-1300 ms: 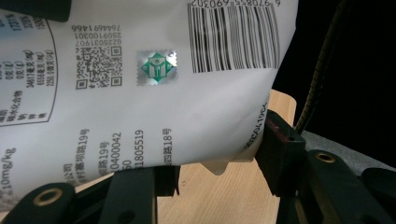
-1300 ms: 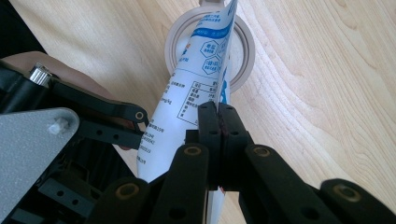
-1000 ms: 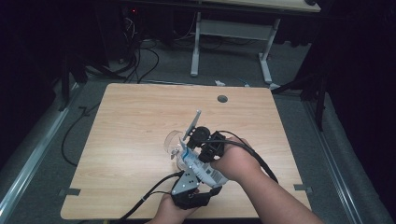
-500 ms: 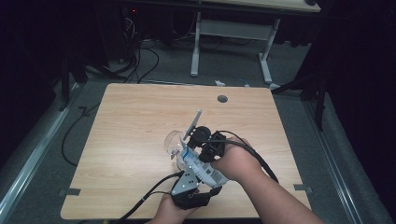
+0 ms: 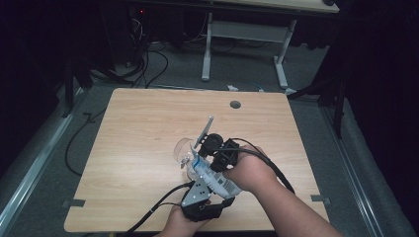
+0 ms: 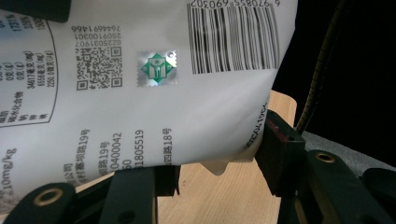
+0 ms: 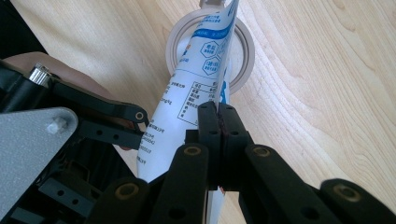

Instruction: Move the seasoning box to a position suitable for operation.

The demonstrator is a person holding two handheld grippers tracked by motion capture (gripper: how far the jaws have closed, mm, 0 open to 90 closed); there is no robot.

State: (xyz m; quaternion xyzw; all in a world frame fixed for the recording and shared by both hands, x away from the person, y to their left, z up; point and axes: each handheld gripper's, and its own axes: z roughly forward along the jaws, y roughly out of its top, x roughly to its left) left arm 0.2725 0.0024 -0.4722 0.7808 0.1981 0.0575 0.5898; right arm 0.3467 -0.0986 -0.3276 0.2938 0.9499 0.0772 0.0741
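A white pouch with blue print and a barcode slants down toward a clear cup standing on the wooden table. In the right gripper view the pouch has its far end over the round cup. My right gripper is shut on one thin edge of the pouch, jaws pressed together. In the left gripper view my left gripper holds the pouch by its lower end, one jaw on each side. From above, the left gripper is near the front edge and the right gripper is beside the cup.
A round cable hole sits near the table's far edge. Beyond it stands another table on white legs, with cables on the floor. Black cables trail from the left gripper over the front edge.
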